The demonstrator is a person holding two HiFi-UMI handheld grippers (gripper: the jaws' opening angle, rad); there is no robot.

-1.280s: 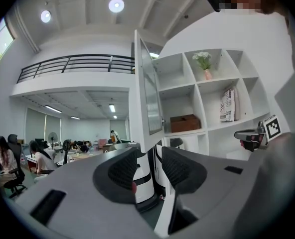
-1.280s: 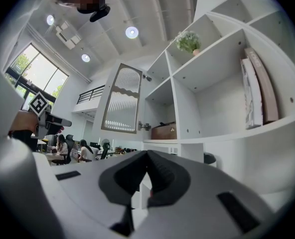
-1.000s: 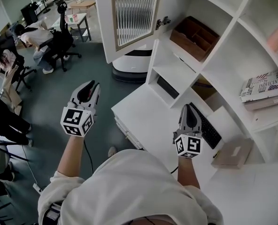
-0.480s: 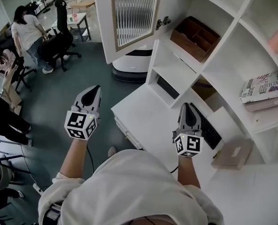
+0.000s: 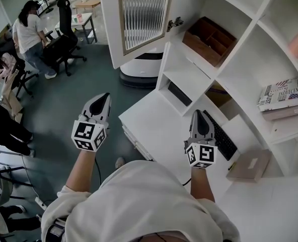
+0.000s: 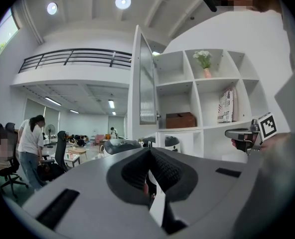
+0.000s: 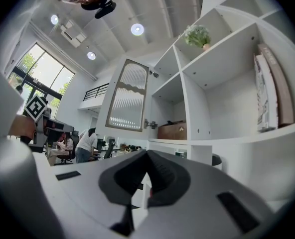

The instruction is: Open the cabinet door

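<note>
cabinet door (image 5: 141,19) stands wide open, left gripper (image 5: 101,99) over the floor (image 5: 63,100), right gripper (image 5: 197,116) over the white desk (image 5: 154,127).

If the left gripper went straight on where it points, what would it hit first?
Likely the white rounded machine standing under the open cabinet door, though depth is unclear.

Office w/ desks (image 5: 82,20), swivel chairs (image 5: 65,14)

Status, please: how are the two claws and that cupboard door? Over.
Left gripper just closed, empty; right gripper shut, empty. Cabinet door stands wide open. Neither gripper touches it. Over.
</note>
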